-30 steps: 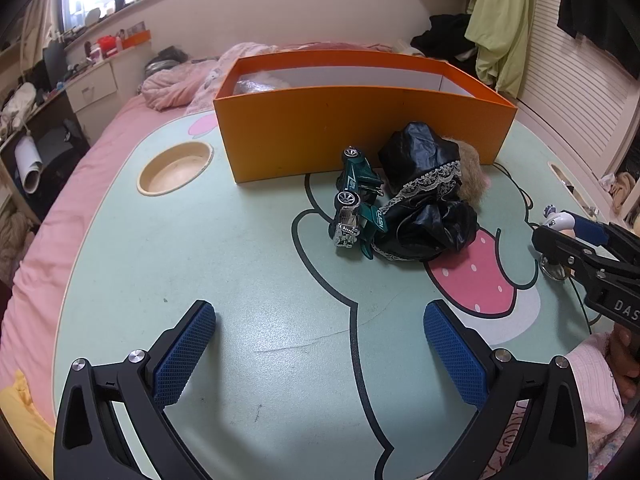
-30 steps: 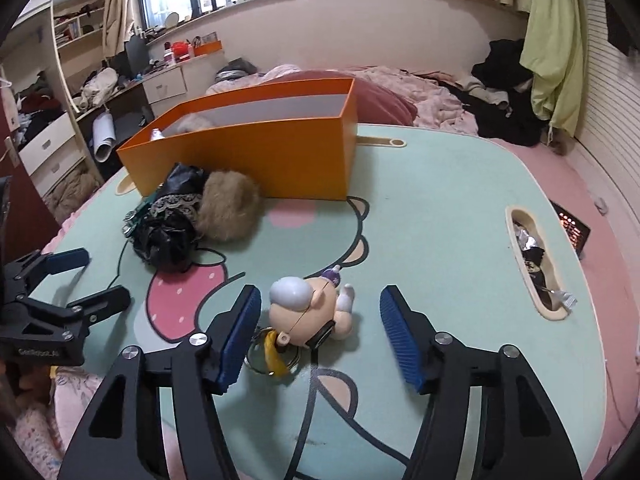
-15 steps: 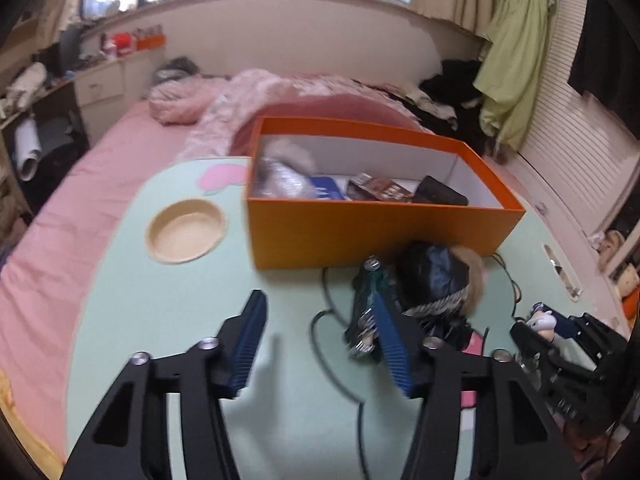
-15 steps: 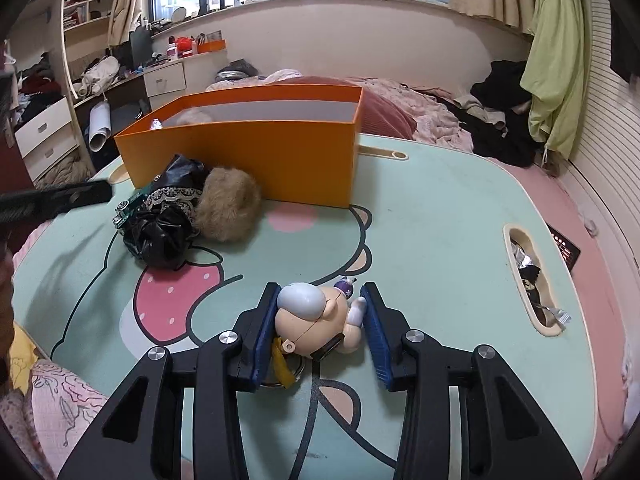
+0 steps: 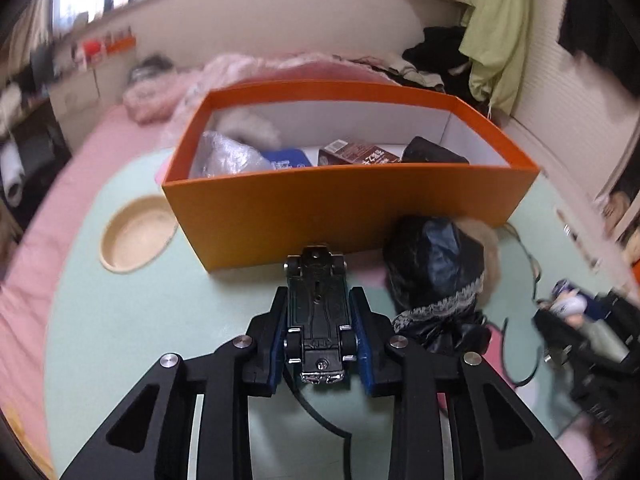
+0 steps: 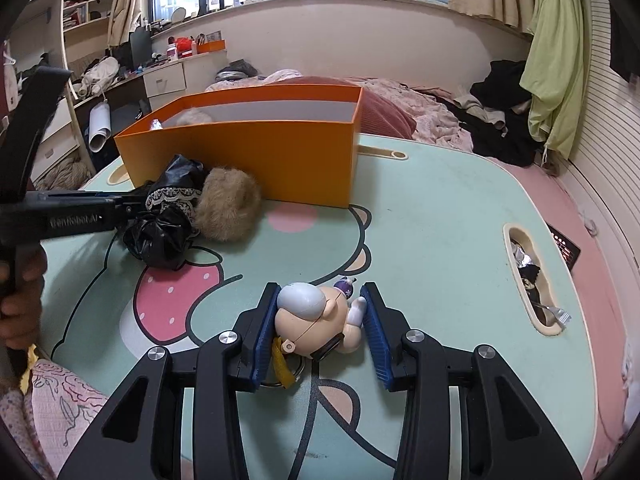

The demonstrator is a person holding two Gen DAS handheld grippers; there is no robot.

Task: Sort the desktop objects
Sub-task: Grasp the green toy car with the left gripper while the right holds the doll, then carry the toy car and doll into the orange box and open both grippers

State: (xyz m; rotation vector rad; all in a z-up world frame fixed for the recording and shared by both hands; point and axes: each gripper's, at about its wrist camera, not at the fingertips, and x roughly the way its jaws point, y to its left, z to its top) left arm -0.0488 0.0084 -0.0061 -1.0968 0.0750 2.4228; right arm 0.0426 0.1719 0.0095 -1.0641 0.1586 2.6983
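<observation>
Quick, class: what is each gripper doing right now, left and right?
Left gripper: just closed on the toy car.
Right gripper: shut on the figurine keychain.

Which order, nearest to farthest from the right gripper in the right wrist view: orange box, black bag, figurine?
1. Figurine, between the right gripper pads.
2. Black bag, left, mid-table.
3. Orange box, behind it.

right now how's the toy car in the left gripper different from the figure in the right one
The toy car is dark, long and narrow, belly up with its wheels showing; the doll figure is pale, rounded and bulkier. The car looks lifted off the table; the figure seems to lie on it. Both are clamped between blue pads.
</observation>
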